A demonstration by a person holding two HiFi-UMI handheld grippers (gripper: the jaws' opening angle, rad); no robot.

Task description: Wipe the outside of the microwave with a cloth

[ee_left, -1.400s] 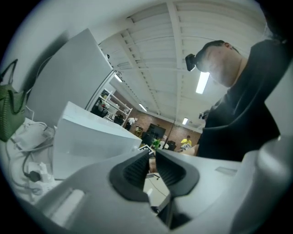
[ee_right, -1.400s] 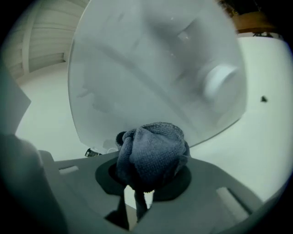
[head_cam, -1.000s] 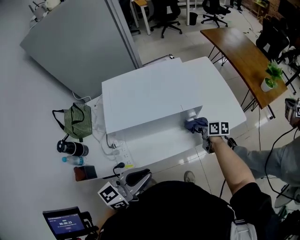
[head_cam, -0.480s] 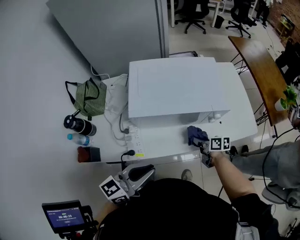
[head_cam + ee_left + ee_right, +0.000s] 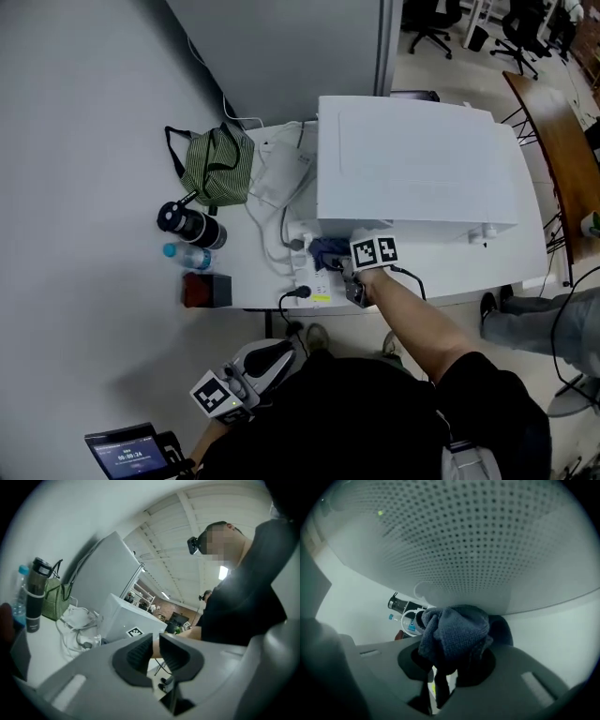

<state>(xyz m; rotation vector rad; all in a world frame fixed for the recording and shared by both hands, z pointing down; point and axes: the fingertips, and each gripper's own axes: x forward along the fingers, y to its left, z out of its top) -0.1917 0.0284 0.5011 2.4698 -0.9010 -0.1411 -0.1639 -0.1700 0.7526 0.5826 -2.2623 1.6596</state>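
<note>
Right claw (image 5: 449, 670) clamped on a bunched dark blue cloth (image 5: 455, 629), which fills the gap between the jaws and bulges out past the tips. The cloth's top presses on the lower edge of the microwave (image 5: 478, 536), on a wall full of small vent holes. In the head view the right claw (image 5: 349, 274) sits at the microwave's (image 5: 412, 159) near-left corner, with the cloth (image 5: 328, 251) wedged between the claw and the white casing, low down by the tabletop (image 5: 248, 251). The marker cube is on top of the claw and the arm reaches in from below. A power strip (image 5: 309, 281) lies on the tabletop just beside the cloth, with a plug in it and white cables (image 5: 277, 202) looping off to the left of the microwave. Further left are a green striped bag (image 5: 217, 167), a dark flask (image 5: 190, 225) lying on its side, a small water bottle (image 5: 187, 256) with a blue cap and a dark reddish box (image 5: 206, 291), all well apart from the microwave. Left claw (image 5: 156, 651) has its jaws nearly together with only a thin slit, nothing between them. In the head view the left claw (image 5: 272, 356) is held low near the person's body, off the tabletop and well away from the microwave. A small screen (image 5: 127, 455) shows at the bottom left corner. A brown wooden table (image 5: 562, 141) stands to the right, beyond the microwave.
</note>
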